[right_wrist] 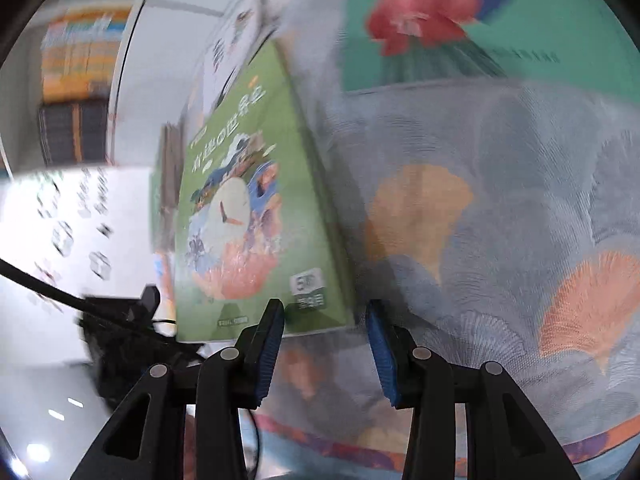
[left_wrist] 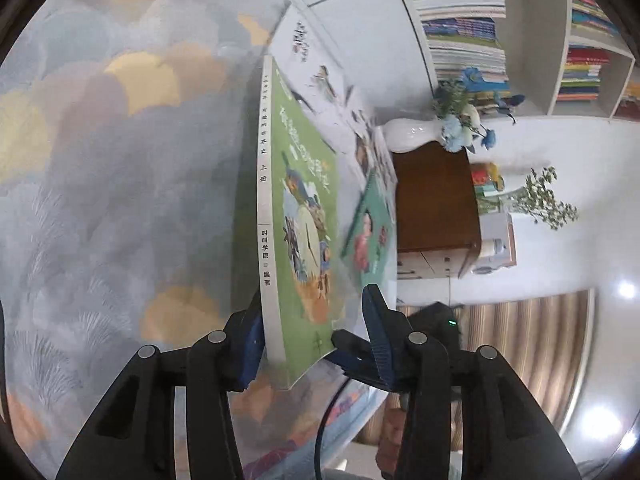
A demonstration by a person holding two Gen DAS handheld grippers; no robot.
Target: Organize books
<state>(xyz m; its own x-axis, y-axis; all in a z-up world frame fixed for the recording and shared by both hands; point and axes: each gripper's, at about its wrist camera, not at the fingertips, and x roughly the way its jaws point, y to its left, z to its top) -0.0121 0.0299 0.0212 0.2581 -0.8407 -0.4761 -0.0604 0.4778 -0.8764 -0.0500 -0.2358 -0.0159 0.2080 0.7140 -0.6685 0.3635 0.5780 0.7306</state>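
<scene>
In the left wrist view, the patterned grey tablecloth with orange and yellow fan shapes (left_wrist: pixel 120 168) filled the left side. Next came the green-covered paperback book with a white spine (left_wrist: pixel 296 208), raised on edge off the cloth. The left gripper (left_wrist: pixel 312 332) straddled its lower corner with jaws set wide; the left pad lay against the spine side, the right pad stood apart from the cover, so no firm clamp showed. Beyond the book lay a white illustrated book (left_wrist: pixel 320 76) and a teal book with a red figure (left_wrist: pixel 370 232). Further right stood a brown wooden cabinet (left_wrist: pixel 436 200), a white vase of blue flowers (left_wrist: pixel 420 134) and a white bookshelf of stacked books (left_wrist: pixel 528 32).

In the right wrist view, the same green book (right_wrist: pixel 256 200) stood just ahead of the right gripper (right_wrist: pixel 326 316), whose jaws were open and empty, its left fingertip close to the book's lower edge.

To do this step well, the left jaws should probably close squarely across spine and cover before the book is carried, with the right gripper steadying the free edge so the pages do not splay.

The right view was heavily blurred; titles were unreadable, and whether the book's far edge touched the cloth could not be told.
</scene>
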